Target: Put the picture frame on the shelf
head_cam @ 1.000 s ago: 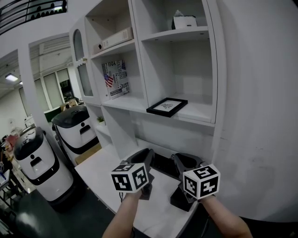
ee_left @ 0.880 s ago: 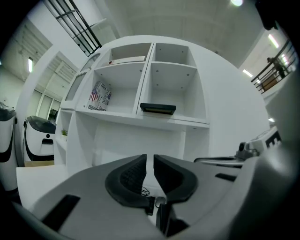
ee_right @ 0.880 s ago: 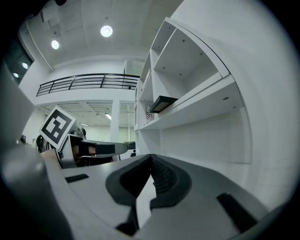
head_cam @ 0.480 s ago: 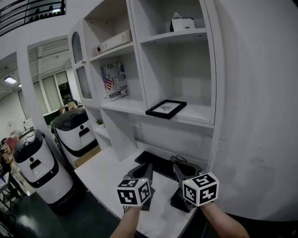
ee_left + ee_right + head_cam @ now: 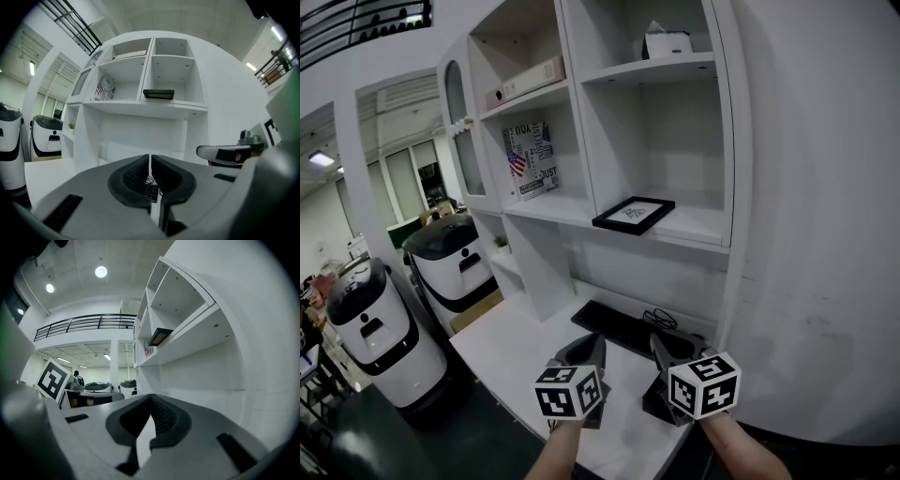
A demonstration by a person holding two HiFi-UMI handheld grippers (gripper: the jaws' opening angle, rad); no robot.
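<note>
The black picture frame point(image 5: 634, 215) lies flat on the middle right shelf point(image 5: 703, 230), one corner reaching past the front edge. It also shows as the picture frame point(image 5: 158, 94) in the left gripper view and the picture frame point(image 5: 159, 337) in the right gripper view, high above both grippers. My left gripper point(image 5: 598, 339) hangs low over the white desk, jaws shut with nothing between them; its tips meet at the left gripper point(image 5: 150, 157). Beside it my right gripper point(image 5: 656, 339) is also shut and empty, as the right gripper point(image 5: 151, 397) shows.
A black keyboard point(image 5: 614, 325) with a cable lies on the white desk point(image 5: 511, 352) just beyond the grippers. A flag poster point(image 5: 528, 159) leans in the left shelf bay; a white box point(image 5: 667, 43) sits higher up. Two white wheeled machines point(image 5: 370, 328) stand on the left.
Both grippers have sunk toward the desk and sit lower in the head view. The left jaws have come together. The picture frame has stayed on the shelf.
</note>
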